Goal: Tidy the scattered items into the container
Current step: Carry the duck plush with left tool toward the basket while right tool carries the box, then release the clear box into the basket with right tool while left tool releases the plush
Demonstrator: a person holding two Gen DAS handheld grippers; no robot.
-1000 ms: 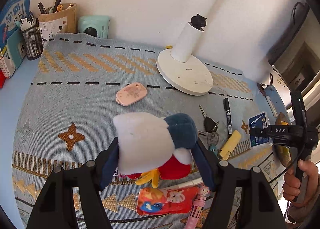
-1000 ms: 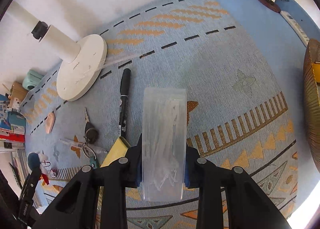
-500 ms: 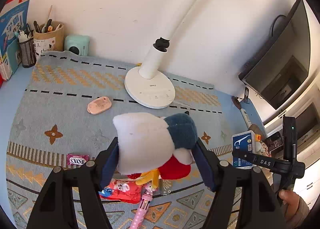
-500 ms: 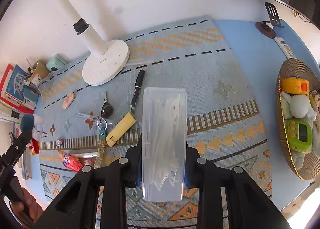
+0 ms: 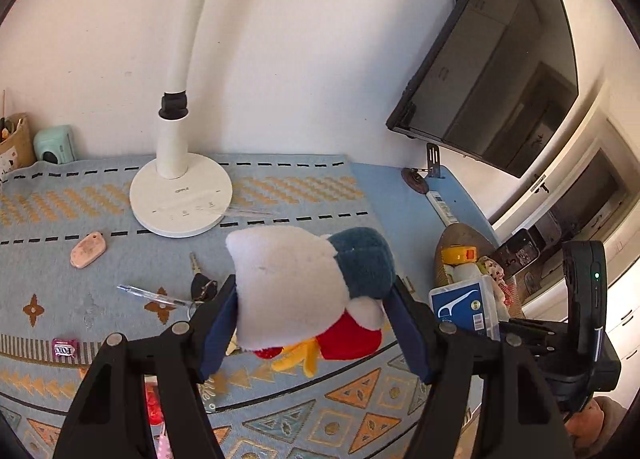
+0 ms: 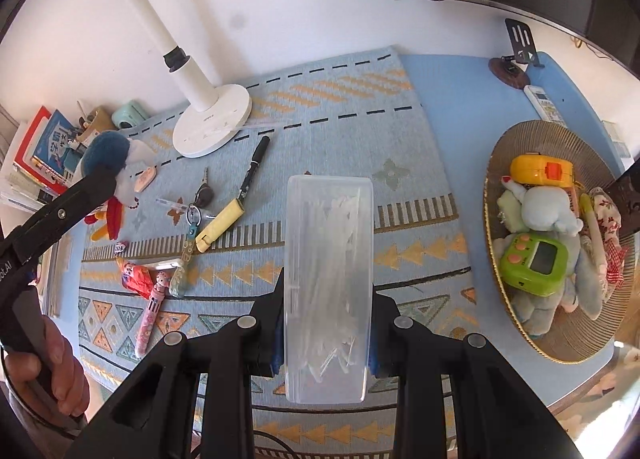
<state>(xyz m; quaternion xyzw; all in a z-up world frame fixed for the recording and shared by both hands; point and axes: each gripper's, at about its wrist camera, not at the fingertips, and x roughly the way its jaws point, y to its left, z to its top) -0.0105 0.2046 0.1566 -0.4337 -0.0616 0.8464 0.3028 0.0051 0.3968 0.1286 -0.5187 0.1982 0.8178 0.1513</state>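
My left gripper (image 5: 310,299) is shut on a plush toy (image 5: 296,283) with a white head, blue cap and red body, held in the air above the rug. The same plush toy (image 6: 116,167) shows at the left of the right wrist view. My right gripper (image 6: 328,311) is shut on a clear plastic floss-pick box (image 6: 328,279), raised over the rug. In the left wrist view that floss-pick box (image 5: 464,307) shows its blue label. The woven basket (image 6: 568,343) sits at the right on the blue table and holds several toys. Part of the basket (image 5: 456,235) appears behind the box.
On the patterned rug (image 6: 340,131) lie keys (image 6: 202,195), a black marker (image 6: 252,167), a yellow highlighter (image 6: 218,227), a pink pen (image 6: 150,315) and a red packet (image 6: 138,275). A white lamp base (image 5: 180,195) stands at the back. A remote (image 6: 546,107) lies beyond the basket.
Both grippers have risen and swung to the right with their loads. The basket has come into both views, and the scattered items now lie further left and below.
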